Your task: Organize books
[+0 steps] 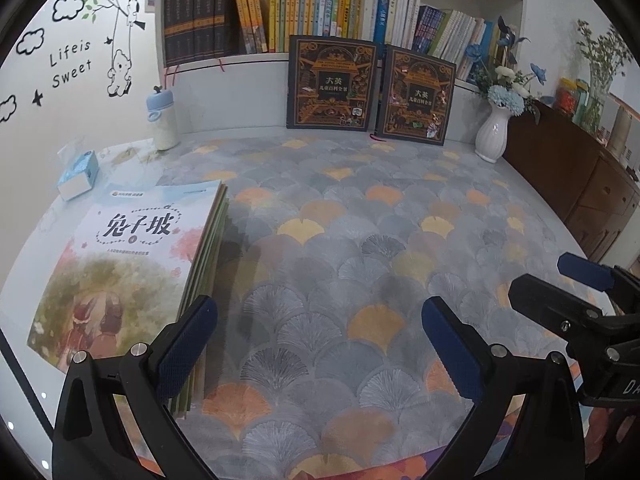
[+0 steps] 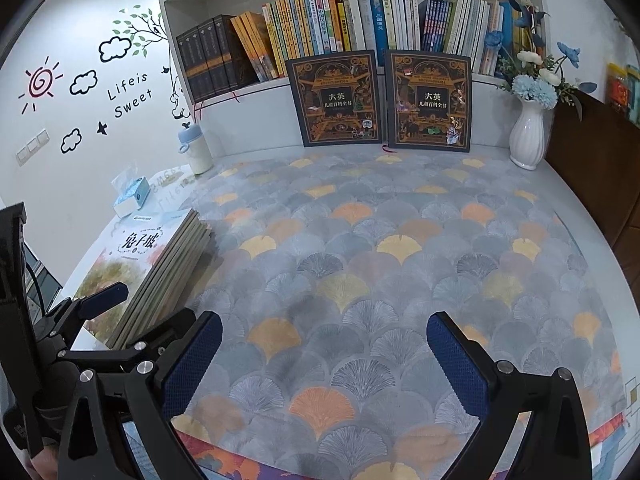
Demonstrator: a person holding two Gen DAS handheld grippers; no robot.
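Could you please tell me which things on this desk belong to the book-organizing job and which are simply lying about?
Part of the job:
stack of books, lying flat at the left
two dark encyclopedias, propped upright against the bookshelf
left gripper and right gripper, both open and empty

Just lying about:
tissue box
blue-capped bottle
white vase of flowers

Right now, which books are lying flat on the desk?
The pastel picture-book stack at the left edge; the two dark ornate encyclopedias stand leaning against the shelf.
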